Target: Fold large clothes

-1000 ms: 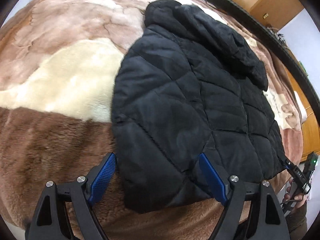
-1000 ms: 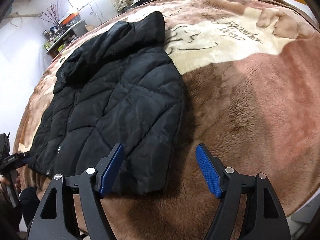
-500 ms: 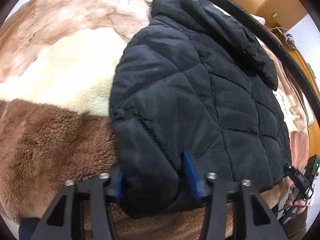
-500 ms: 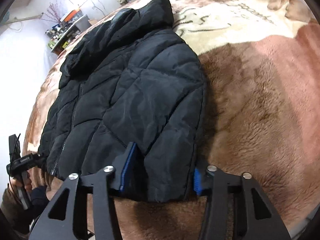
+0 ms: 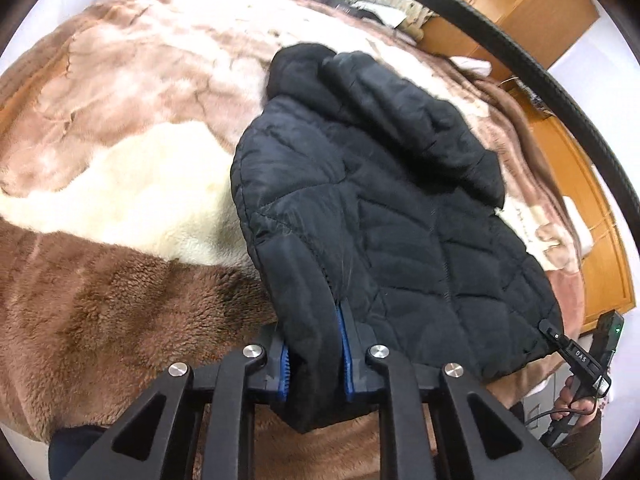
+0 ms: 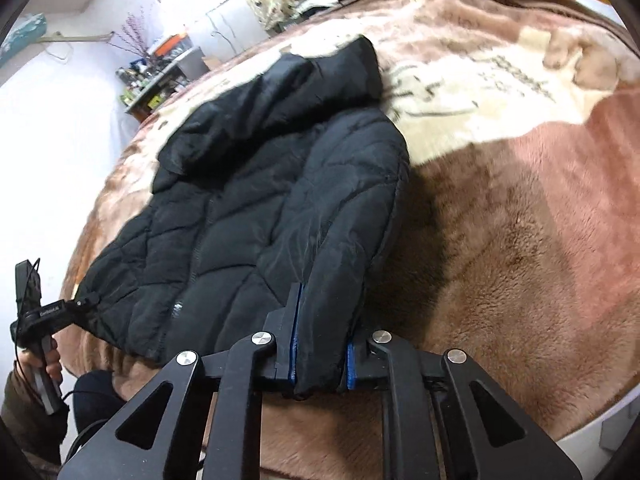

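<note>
A bed (image 5: pixel 120 300) fills both views, covered with a plush blanket (image 6: pixel 520 240) in brown, pink and cream patches, with dark script on the cream part in the upper right of the right wrist view. On it lies a black quilted jacket (image 5: pixel 380 200) with its hood (image 6: pixel 280 100) toward the top of each frame and its hem toward the bottom. In the left wrist view the jacket takes up the centre and right; in the right wrist view, the centre and left.

At the bottom centre of the left wrist view the left claw (image 5: pixel 314 352) is closing on one bottom corner of the jacket, the blue pads (image 5: pixel 345 356) pressing the padded cloth bunched between them. At the bottom centre of the right wrist view the right claw (image 6: pixel 320 360) is closing on the other bottom corner in the same way, the fabric squeezed between its pads.

A wooden cabinet (image 5: pixel 540 0) stands in the upper right of the left wrist view. A cluttered shelf (image 6: pixel 160 76) sits in the upper left of the right wrist view.
</note>
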The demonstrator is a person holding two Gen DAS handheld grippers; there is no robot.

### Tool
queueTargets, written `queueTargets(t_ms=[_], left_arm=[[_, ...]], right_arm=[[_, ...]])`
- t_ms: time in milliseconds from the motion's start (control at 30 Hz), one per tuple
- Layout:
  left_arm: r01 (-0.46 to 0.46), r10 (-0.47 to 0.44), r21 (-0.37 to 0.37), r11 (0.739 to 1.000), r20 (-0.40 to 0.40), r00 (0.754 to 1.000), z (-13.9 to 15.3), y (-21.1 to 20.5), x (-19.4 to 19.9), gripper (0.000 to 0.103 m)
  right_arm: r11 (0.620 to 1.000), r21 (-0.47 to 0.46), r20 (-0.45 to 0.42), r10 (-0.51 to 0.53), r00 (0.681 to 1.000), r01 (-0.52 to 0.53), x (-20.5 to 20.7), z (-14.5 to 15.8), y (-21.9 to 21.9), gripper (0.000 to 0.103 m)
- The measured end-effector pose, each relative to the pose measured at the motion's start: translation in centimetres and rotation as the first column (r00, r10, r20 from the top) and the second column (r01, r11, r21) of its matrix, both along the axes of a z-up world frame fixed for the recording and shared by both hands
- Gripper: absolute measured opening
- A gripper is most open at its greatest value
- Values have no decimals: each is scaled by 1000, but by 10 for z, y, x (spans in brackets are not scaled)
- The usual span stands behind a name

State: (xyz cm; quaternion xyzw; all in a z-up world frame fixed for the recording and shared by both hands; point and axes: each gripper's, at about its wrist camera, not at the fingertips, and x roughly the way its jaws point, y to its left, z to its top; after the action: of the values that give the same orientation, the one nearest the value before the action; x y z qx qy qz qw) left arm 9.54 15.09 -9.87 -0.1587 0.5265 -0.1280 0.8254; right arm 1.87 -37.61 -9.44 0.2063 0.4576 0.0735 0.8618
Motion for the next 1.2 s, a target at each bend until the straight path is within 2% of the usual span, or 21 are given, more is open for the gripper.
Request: queueTargets(t_ms=[233,500,700,967,1200], left_arm=[[6,-3,-47,999,60,998,32,16,-31,19],[35,-27,-70,997,113,993,65,23,-69,19],[29,-13,-112,993,143,990,87,39,-87,19],[16,0,-116,993,143,990,96,35,-69,19],[-4,25,-145,989,140,990,104,36,-40,19]], right_arm=[[999,-3,70,38,997,-38,-31,38,4,16],[999,13,115,47,992,-49,-73,66,4,16],[998,29,151,43,988,-48,-85,83,-1,16],[996,85,142,16,990,-28,-66,84,-10,16],[996,84,147,-2,989,-11,-39,97,-13,16]])
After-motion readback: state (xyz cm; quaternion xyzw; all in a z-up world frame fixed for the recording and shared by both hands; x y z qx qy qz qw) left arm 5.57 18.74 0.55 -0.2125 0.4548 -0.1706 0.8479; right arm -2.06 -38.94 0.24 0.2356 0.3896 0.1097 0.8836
